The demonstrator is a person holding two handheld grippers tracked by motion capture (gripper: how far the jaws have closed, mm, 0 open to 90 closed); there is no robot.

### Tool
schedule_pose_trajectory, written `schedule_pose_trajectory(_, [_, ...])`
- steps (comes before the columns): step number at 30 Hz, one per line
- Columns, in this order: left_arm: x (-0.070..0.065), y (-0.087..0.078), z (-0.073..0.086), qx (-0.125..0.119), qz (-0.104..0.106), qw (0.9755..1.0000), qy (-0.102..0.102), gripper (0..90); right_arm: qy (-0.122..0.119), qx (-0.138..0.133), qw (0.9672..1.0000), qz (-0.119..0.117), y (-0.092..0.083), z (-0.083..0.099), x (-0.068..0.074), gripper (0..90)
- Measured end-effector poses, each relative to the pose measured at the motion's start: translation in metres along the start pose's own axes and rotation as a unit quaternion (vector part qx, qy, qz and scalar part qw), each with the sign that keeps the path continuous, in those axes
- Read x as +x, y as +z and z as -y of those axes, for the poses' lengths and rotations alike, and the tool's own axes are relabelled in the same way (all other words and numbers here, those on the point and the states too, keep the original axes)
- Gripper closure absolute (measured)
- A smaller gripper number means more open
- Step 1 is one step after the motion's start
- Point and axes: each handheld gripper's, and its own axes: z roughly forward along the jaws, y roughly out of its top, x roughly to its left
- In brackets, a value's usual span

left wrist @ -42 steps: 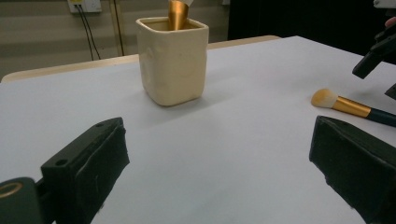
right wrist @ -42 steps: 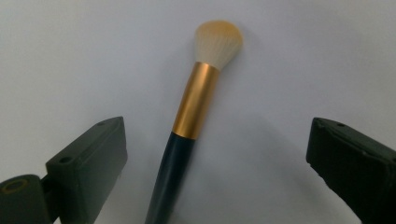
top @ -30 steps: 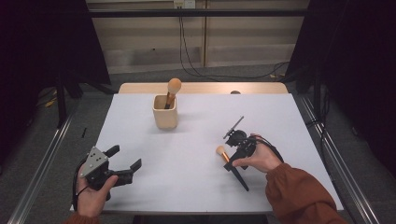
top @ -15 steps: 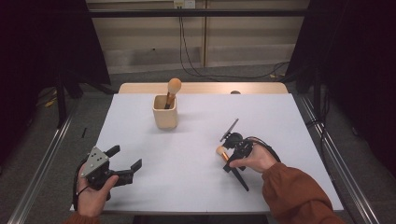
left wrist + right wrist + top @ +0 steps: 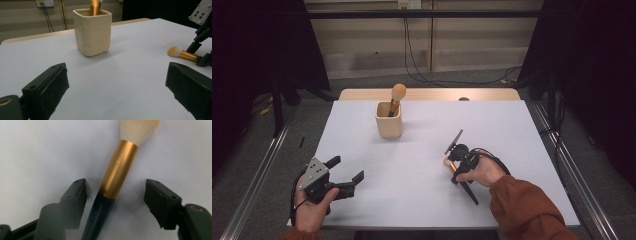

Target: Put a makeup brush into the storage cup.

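One makeup brush (image 5: 395,98) already stands in the cream cup (image 5: 389,120); the second brush (image 5: 117,177) lies on the counter (image 5: 412,165) between the right claw (image 5: 115,195), whose jaws have just been closing without contact yet. Left claw (image 5: 117,85) waits, apart.

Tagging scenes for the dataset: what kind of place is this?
Likely a lab-style recording station, not a home: a white table framed by metal rails, dark curtains on both sides, and cables running down to the floor behind. Props are sparse: a cup and a makeup brush.
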Motion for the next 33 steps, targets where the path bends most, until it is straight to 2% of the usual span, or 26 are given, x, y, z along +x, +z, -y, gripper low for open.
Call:
schedule_pose_trajectory(3, [-0.0002,0.0002,0.0001,0.001,0.001,1.0,0.0,4.2,0.001,0.001,1.0,0.002,-0.0004,-0.0007,0.0024,42.2])
schedule_pose_trajectory(10, [0.0001,0.0004,0.0004,0.001,0.003,1.0,-0.001,4.2,0.015,0.018,0.9997,0.001,-0.0015,-0.0045,0.0047,46.3])
schedule_pose_trajectory(11, [0.0,0.0004,0.0004,0.002,0.003,1.0,0.0,4.2,0.009,0.019,0.9998,0.001,-0.001,-0.0049,0.0036,46.7])
schedule_pose_trajectory(17, [-0.0004,0.0005,0.0003,0.0,0.003,1.0,0.001,4.2,0.01,0.026,0.9996,0.0,-0.0009,-0.0075,0.0033,50.6])
schedule_pose_trajectory(20, [-0.0005,0.0006,0.0002,0.0,0.004,1.0,0.002,4.2,0.02,0.025,0.9995,0.0,-0.0012,-0.0075,0.0039,53.4])
schedule_pose_trajectory(25, [-0.0006,0.0008,0.0004,0.001,0.006,1.0,0.001,4.2,0.016,0.024,0.9996,-0.001,-0.0019,-0.0074,0.0058,62.6])
schedule_pose_trajectory(30, [-0.0001,0.001,0.0006,0.004,0.006,1.0,0.002,4.2,0.043,0.023,0.9987,-0.012,-0.0029,-0.0072,0.0017,69.8])
schedule_pose_trajectory(33, [-0.0006,0.0014,0.0005,0.004,0.007,1.0,0.003,4.2,0.032,0.025,0.9991,-0.007,-0.0029,-0.0076,0.0011,71.6])
